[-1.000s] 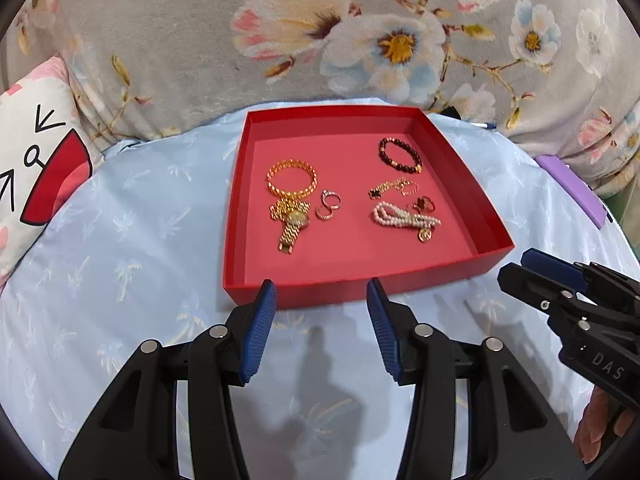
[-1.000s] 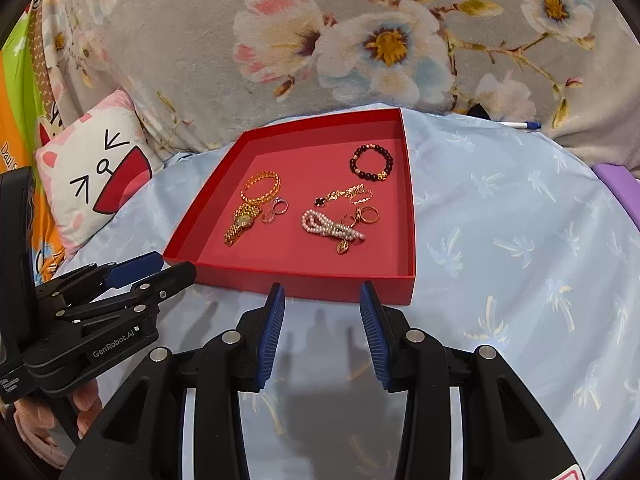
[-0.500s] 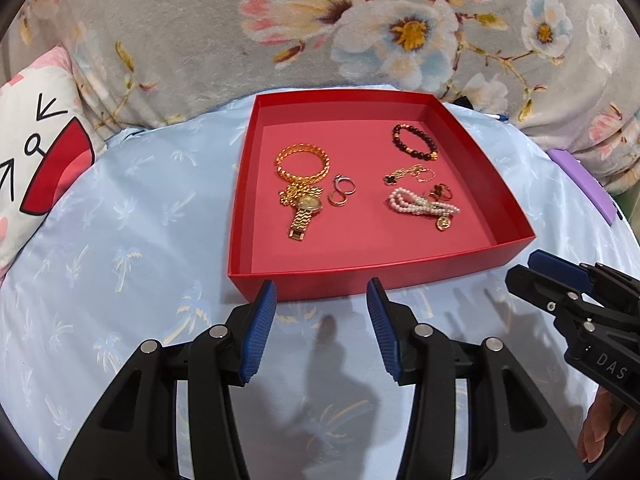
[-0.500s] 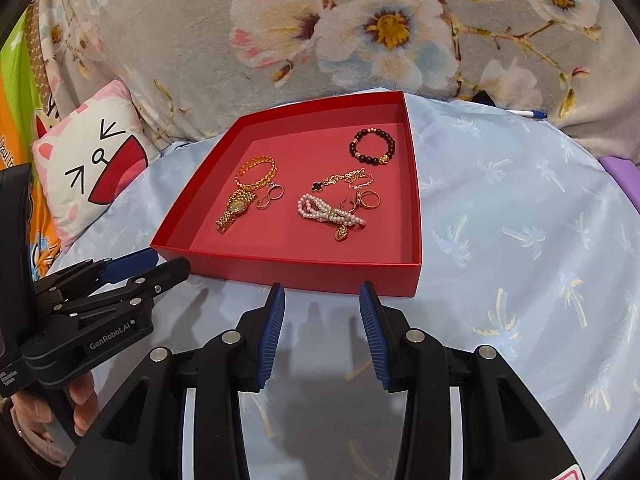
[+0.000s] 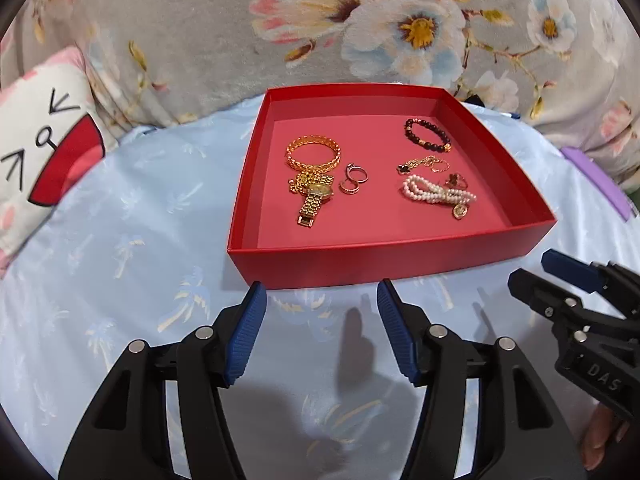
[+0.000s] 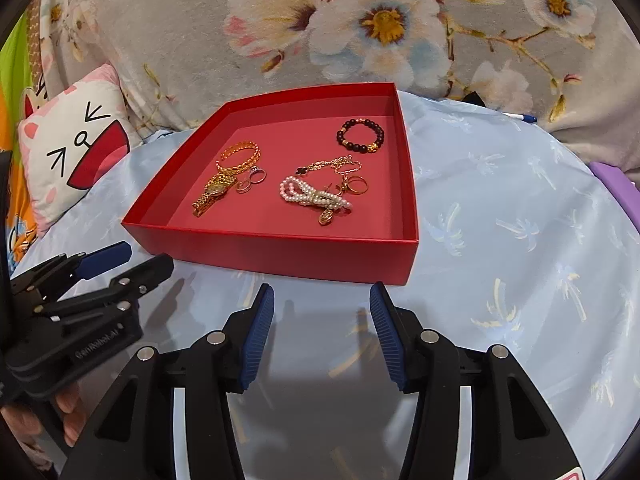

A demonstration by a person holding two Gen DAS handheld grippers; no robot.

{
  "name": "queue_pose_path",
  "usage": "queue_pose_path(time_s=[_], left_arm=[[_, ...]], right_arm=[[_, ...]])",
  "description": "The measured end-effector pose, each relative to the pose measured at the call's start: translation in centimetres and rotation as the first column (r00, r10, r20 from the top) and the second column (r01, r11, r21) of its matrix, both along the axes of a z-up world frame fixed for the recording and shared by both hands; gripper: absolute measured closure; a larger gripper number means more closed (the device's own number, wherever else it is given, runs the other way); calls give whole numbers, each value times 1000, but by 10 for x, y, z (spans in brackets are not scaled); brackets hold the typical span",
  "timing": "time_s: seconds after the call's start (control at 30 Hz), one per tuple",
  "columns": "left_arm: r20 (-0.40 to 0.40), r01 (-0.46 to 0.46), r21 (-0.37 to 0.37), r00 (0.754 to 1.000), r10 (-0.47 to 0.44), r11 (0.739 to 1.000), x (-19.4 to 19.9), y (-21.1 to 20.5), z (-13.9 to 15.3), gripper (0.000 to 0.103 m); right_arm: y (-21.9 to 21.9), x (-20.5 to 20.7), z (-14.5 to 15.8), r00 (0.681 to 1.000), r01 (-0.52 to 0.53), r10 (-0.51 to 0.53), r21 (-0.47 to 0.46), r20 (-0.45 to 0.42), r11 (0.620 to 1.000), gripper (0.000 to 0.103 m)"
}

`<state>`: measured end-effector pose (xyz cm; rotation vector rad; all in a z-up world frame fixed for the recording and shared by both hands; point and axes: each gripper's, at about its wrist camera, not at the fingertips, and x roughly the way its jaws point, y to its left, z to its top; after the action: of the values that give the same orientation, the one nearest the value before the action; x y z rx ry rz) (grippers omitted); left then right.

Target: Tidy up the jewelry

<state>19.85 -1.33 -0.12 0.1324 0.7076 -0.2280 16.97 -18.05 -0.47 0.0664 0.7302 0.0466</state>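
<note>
Both empty and with jaws opening, the left gripper (image 5: 318,328) and right gripper (image 6: 322,330) hover just short of the red tray's (image 5: 384,264) near wall, the gold watch (image 5: 314,200) lying lengthwise ahead near its left side, nearer the left gripper.

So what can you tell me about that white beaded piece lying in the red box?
The pearl strand looks like small white to pinkish beads, bunched into several parallel loops rather than laid out straight. A round gold pendant hangs off its near end. It lies flat on the floor of the red tray, right of centre, close beside the gold rings and a thin gold chain. Nothing grips it.
</note>
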Motion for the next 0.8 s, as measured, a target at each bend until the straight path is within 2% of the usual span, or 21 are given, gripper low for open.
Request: queue_pose_path(time_s=[0.13, 0.27, 0.47, 0.8], left_arm=[[1, -1, 2, 1000, 1, 1000, -2, -2, -1, 41], [5, -12, 28, 1000, 12, 1000, -2, -5, -1, 37], [21, -22, 45, 1000, 21, 999, -4, -6, 0, 33], [23, -47, 56, 999, 46, 997, -4, -5, 0, 33]], right_arm=[[-2, 0, 0, 1000, 18, -18, 7, -1, 1000, 48], [-2, 3, -3, 999, 32, -32, 7, -21, 999, 37], [10, 1, -2, 999, 33, -34, -69, -11, 997, 25], [13, -1, 0, 999, 39, -39, -82, -2, 996, 22]])
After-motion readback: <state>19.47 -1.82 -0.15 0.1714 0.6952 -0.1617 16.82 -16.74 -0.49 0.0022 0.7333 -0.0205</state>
